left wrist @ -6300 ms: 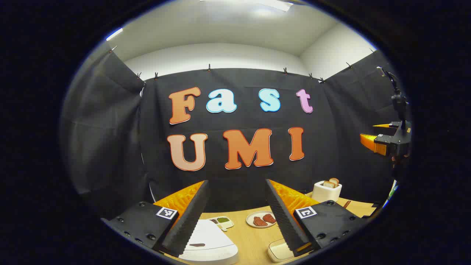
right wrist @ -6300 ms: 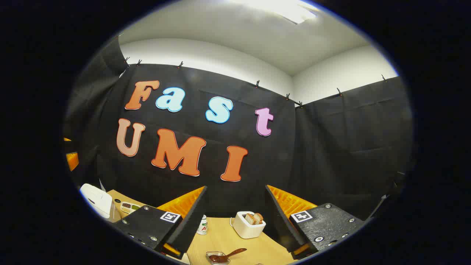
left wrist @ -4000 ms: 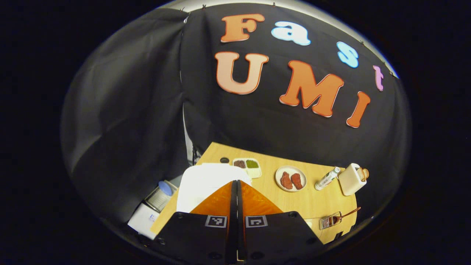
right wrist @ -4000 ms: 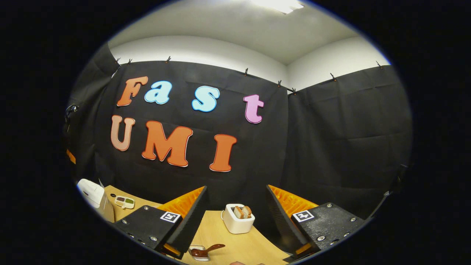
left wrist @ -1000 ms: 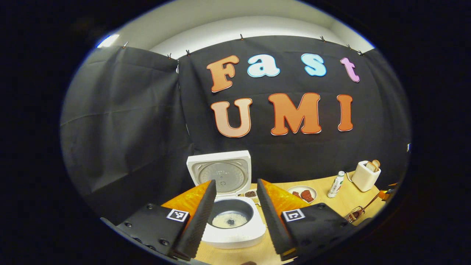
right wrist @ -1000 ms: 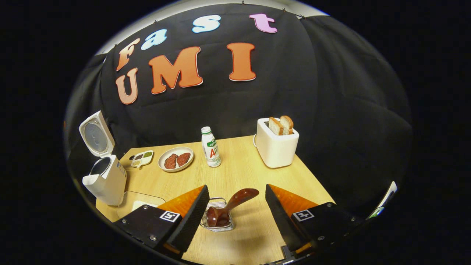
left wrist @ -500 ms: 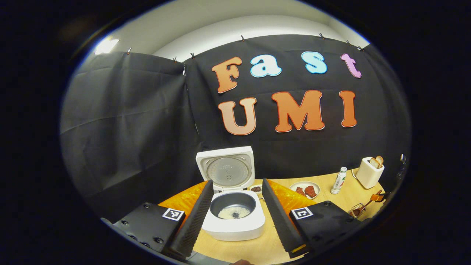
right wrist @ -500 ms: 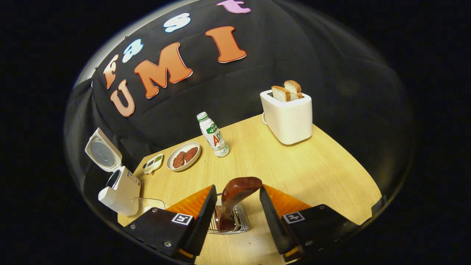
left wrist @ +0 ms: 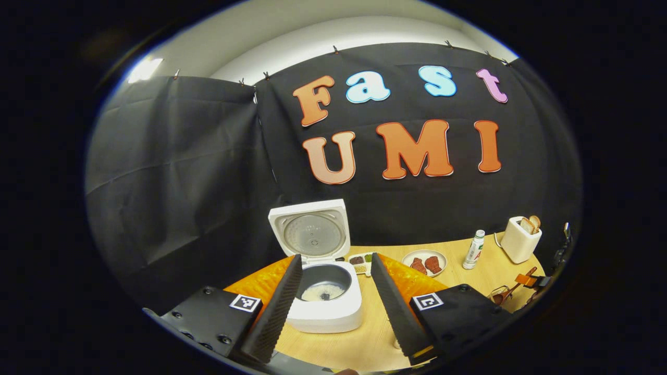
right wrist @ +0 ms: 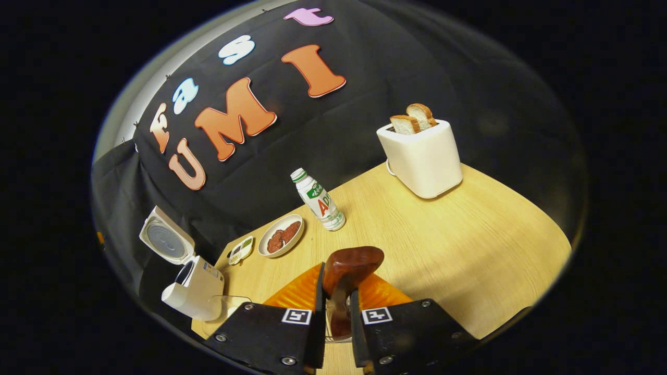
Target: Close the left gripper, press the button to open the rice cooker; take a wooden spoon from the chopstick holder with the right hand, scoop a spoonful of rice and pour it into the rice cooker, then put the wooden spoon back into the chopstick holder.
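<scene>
the wooden tabletop [right wrist: 469, 229] carries everything, backed by the black booth wall. in the left gripper view the white rice cooker [left wrist: 325, 307] sits at about 6 o'clock with its lid standing up and open, some rice lying in the dark inner pot. in the right gripper view the same cooker is at 8 o'clock near the tabletop's edge, and a white toaster [right wrist: 422, 159] with two bread slices stands at 1 o'clock. a plate of red meat [right wrist: 281, 235] and a small bottle [right wrist: 319, 200] lie between cooker and toaster. the left hand-held gripper [left wrist: 333, 299] has its fingers spread apart, framing the cooker without touching it. the right hand-held gripper [right wrist: 336, 312] has its fingers drawn together, clamped on the handle of the wooden spoon [right wrist: 349, 268]; the spoon's lower end sits in the wire chopstick holder [right wrist: 333, 328], at 6 o'clock
</scene>
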Action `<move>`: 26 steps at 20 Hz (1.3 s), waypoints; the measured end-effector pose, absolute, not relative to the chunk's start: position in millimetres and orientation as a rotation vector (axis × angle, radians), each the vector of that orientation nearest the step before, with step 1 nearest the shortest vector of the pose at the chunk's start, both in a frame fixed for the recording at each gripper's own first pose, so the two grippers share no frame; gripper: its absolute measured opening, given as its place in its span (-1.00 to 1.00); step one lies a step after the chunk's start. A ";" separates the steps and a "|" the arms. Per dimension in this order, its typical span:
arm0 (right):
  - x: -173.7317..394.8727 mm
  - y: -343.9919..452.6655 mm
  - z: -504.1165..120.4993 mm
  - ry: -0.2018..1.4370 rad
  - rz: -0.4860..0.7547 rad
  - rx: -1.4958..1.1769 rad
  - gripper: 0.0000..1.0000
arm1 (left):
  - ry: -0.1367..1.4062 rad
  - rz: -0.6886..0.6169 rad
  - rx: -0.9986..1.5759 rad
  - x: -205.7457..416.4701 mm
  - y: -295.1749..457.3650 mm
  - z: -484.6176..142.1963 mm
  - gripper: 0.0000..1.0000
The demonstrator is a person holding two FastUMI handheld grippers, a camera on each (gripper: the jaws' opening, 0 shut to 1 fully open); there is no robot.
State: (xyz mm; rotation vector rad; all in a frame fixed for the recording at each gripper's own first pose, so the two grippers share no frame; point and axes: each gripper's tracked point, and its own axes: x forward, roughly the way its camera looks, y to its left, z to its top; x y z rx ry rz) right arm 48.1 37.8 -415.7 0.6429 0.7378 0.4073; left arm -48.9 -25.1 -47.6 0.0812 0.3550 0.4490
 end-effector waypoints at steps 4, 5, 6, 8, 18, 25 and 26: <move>43.0 45.1 -412.9 0.771 0.418 0.617 -0.62 | 0.335 0.388 0.083 -35.1 -34.1 -51.2 0.81; 43.2 43.0 -412.6 0.774 0.407 0.605 -0.63 | 0.331 0.374 0.079 -31.6 -34.0 -53.6 0.81; 45.1 39.1 -408.1 0.759 0.378 0.592 -0.63 | 0.329 0.362 0.074 -30.7 -30.2 -55.3 0.81; 44.1 33.5 -395.0 0.730 0.335 0.584 -0.68 | 0.324 0.341 0.055 -29.7 -19.7 -59.9 0.81; 35.3 51.4 -283.6 0.531 0.275 0.448 -0.69 | 0.311 0.294 -0.064 -26.0 51.1 -90.6 0.92; 12.7 117.2 -235.9 0.486 0.390 0.413 -0.69 | 0.295 0.304 -0.053 -37.6 79.6 -97.7 0.96; 8.4 128.5 -236.1 0.501 0.415 0.407 -0.69 | 0.295 0.306 -0.054 -40.5 84.0 -98.5 0.97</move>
